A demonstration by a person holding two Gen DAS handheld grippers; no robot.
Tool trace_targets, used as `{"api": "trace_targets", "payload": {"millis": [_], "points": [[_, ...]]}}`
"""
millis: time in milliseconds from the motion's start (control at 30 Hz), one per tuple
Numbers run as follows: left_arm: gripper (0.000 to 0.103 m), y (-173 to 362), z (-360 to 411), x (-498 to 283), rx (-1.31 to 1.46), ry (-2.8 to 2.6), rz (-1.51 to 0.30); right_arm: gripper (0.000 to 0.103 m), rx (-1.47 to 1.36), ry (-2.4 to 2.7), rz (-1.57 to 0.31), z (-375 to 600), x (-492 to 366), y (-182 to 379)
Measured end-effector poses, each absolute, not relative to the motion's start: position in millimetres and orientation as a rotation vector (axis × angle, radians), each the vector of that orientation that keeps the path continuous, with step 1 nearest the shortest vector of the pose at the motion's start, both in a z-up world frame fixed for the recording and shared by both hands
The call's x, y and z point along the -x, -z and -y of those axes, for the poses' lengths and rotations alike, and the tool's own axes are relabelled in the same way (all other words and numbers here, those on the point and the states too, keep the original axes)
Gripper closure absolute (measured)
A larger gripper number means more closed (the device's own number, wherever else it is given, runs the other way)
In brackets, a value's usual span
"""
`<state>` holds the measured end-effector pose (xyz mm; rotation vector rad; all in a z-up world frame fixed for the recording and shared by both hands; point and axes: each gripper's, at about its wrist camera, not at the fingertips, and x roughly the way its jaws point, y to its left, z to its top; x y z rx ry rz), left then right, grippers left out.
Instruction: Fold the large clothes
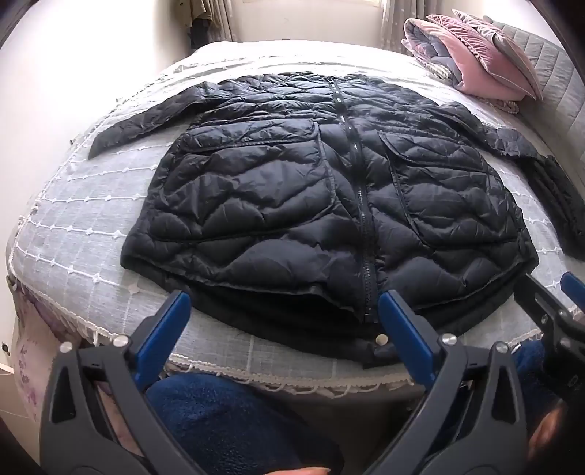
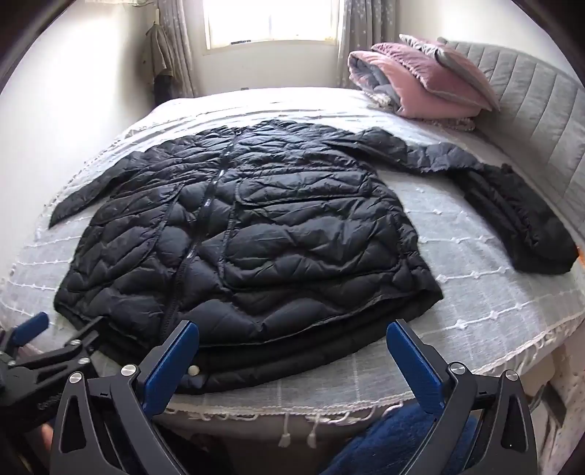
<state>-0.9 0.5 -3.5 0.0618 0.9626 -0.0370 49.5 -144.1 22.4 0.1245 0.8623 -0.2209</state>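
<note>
A black quilted puffer jacket (image 1: 329, 197) lies flat and front up on the bed, zipped, hem towards me, both sleeves spread out to the sides. It also shows in the right wrist view (image 2: 256, 234). My left gripper (image 1: 285, 310) is open and empty, hovering just short of the hem near the zipper's bottom end. My right gripper (image 2: 292, 339) is open and empty, just short of the hem's right half. Each gripper shows at the edge of the other's view: the right gripper (image 1: 548, 292) and the left gripper (image 2: 62, 329).
The bed (image 2: 493, 321) has a grey-white checked cover with a fringed edge. Pink and grey pillows and a folded quilt (image 2: 420, 84) are stacked at the headboard (image 2: 530, 95), far right. A window (image 2: 270, 22) and a wall lie behind the bed.
</note>
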Motion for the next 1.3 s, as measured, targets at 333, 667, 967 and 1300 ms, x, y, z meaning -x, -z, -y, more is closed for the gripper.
{"api": "trace_targets", "payload": {"millis": [333, 667, 967, 1300], "points": [[0.001, 3, -4, -2, -0.049, 0.026, -0.956, 0.0, -0.128, 0.239, -0.867, 147, -52, -26], [0.001, 7, -5, 0, -0.04, 0.034, -0.96, 0.0, -0.133, 0.224, -0.864, 140, -52, -24], [0.001, 7, -8, -1, -0.064, 0.009, -0.968, 0.0, -0.11, 0.247, -0.85, 141, -52, -22], [0.001, 7, -12, -5, -0.067, 0.0, -0.979, 0.0, -0.09, 0.255, -0.851, 140, -53, -19]]}}
